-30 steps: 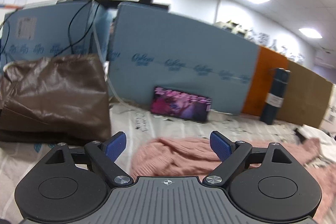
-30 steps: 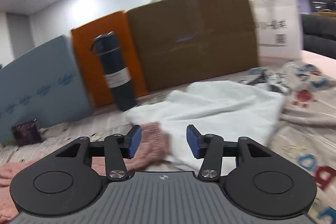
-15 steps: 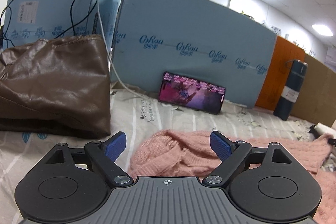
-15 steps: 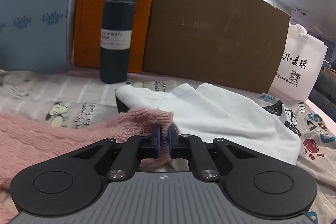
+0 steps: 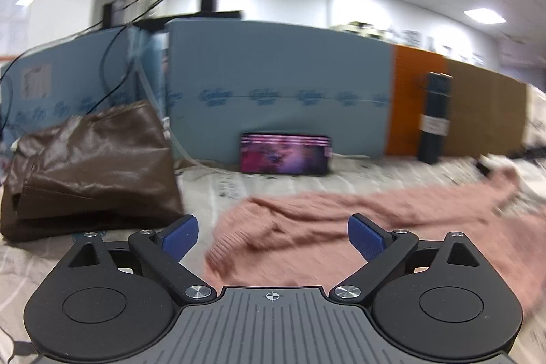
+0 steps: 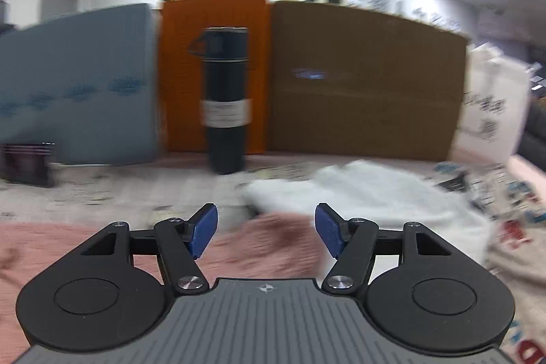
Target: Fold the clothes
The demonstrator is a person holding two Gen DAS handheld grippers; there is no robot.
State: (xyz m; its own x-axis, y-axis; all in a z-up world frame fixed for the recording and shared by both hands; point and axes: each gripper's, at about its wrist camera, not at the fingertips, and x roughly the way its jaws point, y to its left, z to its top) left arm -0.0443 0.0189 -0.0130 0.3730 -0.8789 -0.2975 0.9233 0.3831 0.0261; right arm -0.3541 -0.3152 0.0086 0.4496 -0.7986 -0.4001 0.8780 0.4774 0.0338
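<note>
A pink knit sweater (image 5: 341, 224) lies spread across the printed bedsheet, stretching to the right. My left gripper (image 5: 272, 237) hangs open just above its left part, blue pads wide apart and holding nothing. In the right wrist view the sweater's cuff end (image 6: 269, 241) lies between and below the fingers of my right gripper (image 6: 266, 232), which is open and free of it. A folded white garment (image 6: 368, 193) lies just beyond that end of the sweater. Both views are blurred by motion.
A brown leather garment (image 5: 92, 166) is piled at the left. A phone (image 5: 285, 154) leans on the blue foam board (image 5: 279, 91). A dark flask (image 6: 225, 104) stands before orange and brown boards. A white tote bag (image 6: 491, 115) stands at the right.
My right gripper, shut on the sweater's cuff half a second ago, has opened and let it go. The left gripper has stayed open and its view has swung, with the sweater now stretched further right.
</note>
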